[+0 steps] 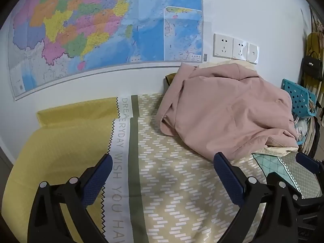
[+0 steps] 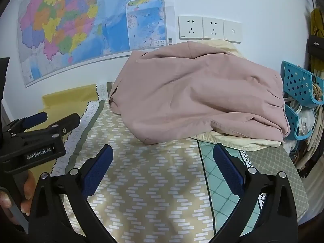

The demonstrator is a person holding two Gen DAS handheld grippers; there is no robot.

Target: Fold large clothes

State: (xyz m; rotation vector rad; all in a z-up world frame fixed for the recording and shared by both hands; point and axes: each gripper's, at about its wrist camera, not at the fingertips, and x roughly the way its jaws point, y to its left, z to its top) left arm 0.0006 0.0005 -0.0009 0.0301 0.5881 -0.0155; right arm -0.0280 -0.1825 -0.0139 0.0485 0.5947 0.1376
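Pink garment (image 2: 194, 93) lies bunched beyond both wide-open, empty tongs (image 1: 163, 179) (image 2: 162, 168).

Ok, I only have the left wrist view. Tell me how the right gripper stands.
Observer: The right gripper is open with nothing between its fingers. It points over the patterned bedspread at the pink garment.
Operator: Now describe my left gripper from that side.
Observer: The left gripper shows at the picture's left edge, open, over the yellow part of the bed. A hand grips it from below.
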